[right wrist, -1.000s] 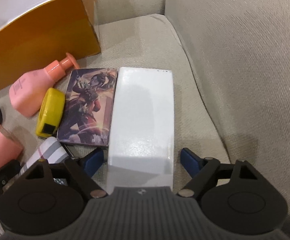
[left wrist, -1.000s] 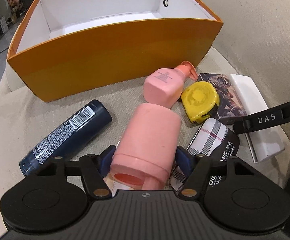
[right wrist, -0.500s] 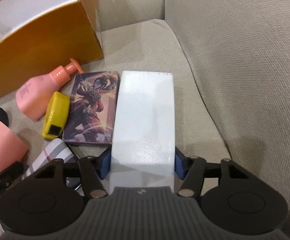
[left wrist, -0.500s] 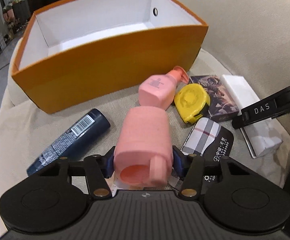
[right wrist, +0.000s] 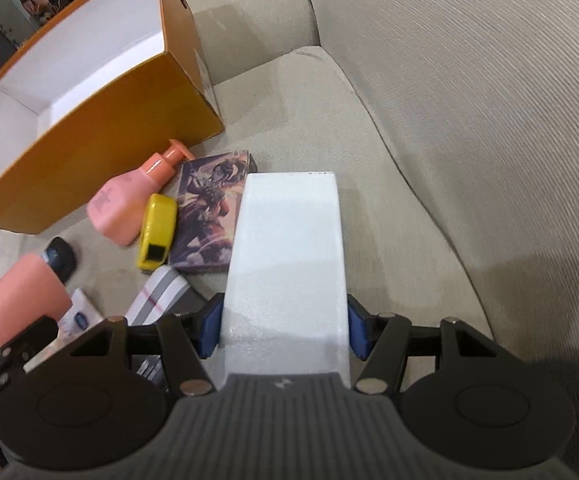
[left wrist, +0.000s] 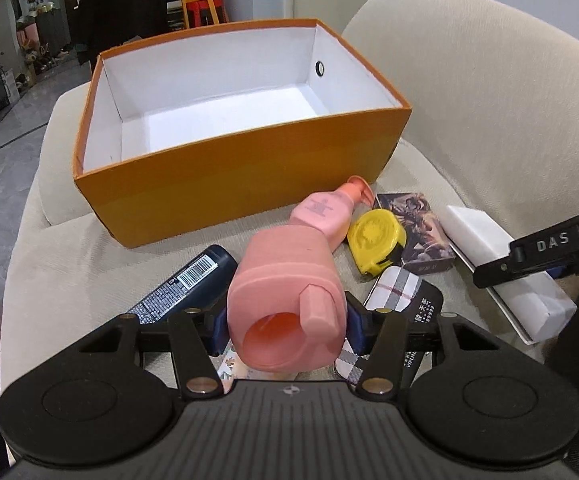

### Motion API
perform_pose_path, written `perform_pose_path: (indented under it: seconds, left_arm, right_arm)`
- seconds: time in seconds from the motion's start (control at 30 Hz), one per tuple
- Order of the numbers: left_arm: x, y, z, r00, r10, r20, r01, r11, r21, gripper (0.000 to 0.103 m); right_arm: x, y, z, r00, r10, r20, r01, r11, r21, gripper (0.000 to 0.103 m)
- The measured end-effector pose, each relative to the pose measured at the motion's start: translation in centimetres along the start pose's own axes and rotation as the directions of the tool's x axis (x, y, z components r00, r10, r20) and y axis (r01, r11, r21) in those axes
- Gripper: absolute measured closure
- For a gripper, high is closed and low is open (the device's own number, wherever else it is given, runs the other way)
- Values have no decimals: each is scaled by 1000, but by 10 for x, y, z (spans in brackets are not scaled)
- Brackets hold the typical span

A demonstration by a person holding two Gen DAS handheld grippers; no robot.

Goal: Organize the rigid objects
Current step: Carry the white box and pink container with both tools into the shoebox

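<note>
My left gripper (left wrist: pixel 285 326) is shut on a pink cup (left wrist: pixel 285 300) and holds it above the sofa seat, in front of the open orange box (left wrist: pixel 229 168). The cup also shows at the left of the right wrist view (right wrist: pixel 17 304). My right gripper (right wrist: pixel 283 328) is shut on a long white box (right wrist: pixel 289 264), lifted off the cushion; it also shows in the left wrist view (left wrist: pixel 505 268). The orange box (right wrist: pixel 89 128) stands at the upper left of the right wrist view and looks empty.
On the seat lie a pink pump bottle (left wrist: pixel 329 208), a yellow tape measure (left wrist: pixel 373 240), a picture card box (left wrist: pixel 421 232), a dark spray can (left wrist: pixel 185 284) and a plaid pouch (left wrist: pixel 397 300). The sofa backrest (right wrist: pixel 469 100) rises on the right.
Both grippers closed on their objects and lifted: the left one raised the pink cup, the right one raised the white box. Both views pulled back from the seat.
</note>
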State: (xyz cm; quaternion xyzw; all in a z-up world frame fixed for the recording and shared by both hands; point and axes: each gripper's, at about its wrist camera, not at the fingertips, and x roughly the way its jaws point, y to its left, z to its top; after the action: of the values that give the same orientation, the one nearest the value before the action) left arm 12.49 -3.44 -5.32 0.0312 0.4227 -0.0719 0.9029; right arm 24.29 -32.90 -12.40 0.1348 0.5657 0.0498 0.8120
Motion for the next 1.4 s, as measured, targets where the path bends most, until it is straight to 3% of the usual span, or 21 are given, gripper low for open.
perform_pose_path:
  seconds: [0.27, 0.8, 1.07, 1.4]
  left_arm:
    - [-12, -5, -1, 1000, -14, 25, 14, 1000, 3, 41]
    - [-38, 16, 16, 996, 3, 84, -3, 1000, 4, 41]
    - [-35, 43, 55, 994, 27, 107, -25, 1000, -15, 41]
    - [1, 71, 109, 992, 70, 102, -67, 997, -33, 41]
  right_arm:
    - [-31, -11, -14, 996, 92, 18, -93, 994, 62, 43]
    - [-105, 46, -15, 965, 230, 128, -219, 971, -95, 43]
    - [-114, 84, 14, 948, 278, 158, -248, 951, -183, 43]
    - [-89, 119, 72, 944, 292, 154, -250, 938, -241, 43]
